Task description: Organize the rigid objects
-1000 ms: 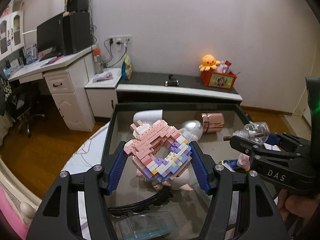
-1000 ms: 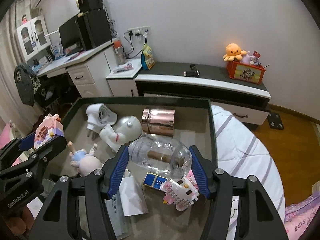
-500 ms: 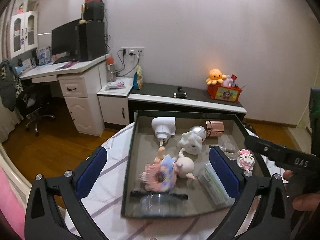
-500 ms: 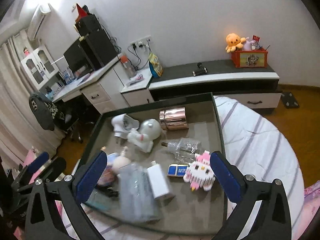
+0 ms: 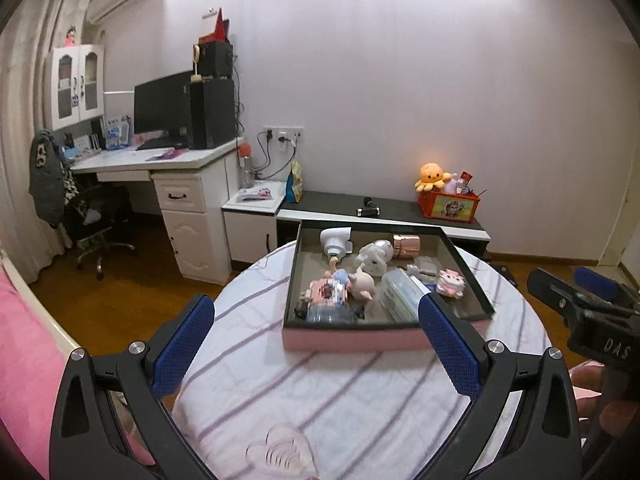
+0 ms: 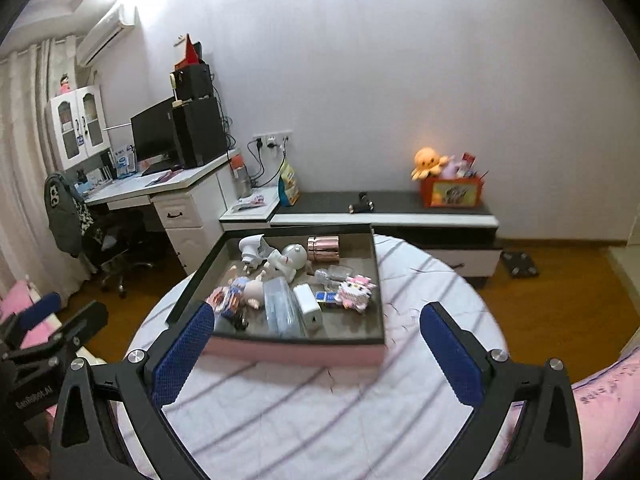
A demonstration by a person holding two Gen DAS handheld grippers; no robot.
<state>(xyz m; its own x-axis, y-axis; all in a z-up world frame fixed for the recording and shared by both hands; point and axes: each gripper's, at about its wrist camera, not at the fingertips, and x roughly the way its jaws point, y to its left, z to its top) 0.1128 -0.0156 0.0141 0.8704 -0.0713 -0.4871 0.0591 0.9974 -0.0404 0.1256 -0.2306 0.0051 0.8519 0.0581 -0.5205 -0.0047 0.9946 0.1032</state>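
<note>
The left gripper (image 5: 316, 344) stands wide open with nothing between its blue pads (image 5: 183, 344), above the striped cloth (image 5: 328, 392) on the round table. At its twelve o'clock sits the tray (image 5: 352, 338), pink-sided and dark-rimmed. Inside, from left to right: a pink brick model (image 5: 324, 294) at the near left, a doll (image 5: 360, 282) beside it, a white plug (image 5: 335, 240) at the far edge, a white figure (image 5: 374, 258), a copper can (image 5: 406, 245), a clear case (image 5: 400, 298), and a pink-and-white brick cat (image 5: 451, 283) at the right. Something clear, perhaps a bottle (image 6: 334, 274), lies behind the cat. The right gripper (image 6: 316, 346) is equally wide open and empty, with the tray at its eleven o'clock.
</note>
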